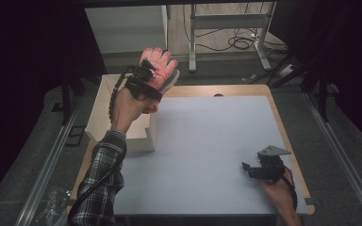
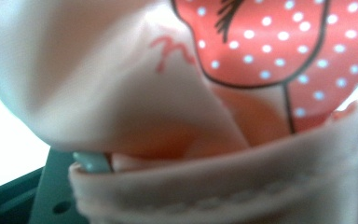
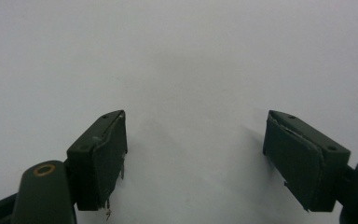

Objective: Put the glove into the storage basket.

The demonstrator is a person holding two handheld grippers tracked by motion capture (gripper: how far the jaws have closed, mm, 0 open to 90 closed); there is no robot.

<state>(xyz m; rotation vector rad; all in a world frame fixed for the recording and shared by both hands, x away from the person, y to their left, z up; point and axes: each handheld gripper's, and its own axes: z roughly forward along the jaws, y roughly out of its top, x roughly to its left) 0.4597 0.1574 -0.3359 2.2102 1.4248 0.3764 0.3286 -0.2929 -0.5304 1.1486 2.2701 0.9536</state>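
Left gripper (image 1: 162, 70) clamped on pink cloth (image 2: 177, 116)

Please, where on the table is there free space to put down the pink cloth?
The grey mat is bare from the white box across to the right gripper, and up to its far edge. The left gripper holds the pink cloth above the box. The crowded spots are the near right corner and the box side.
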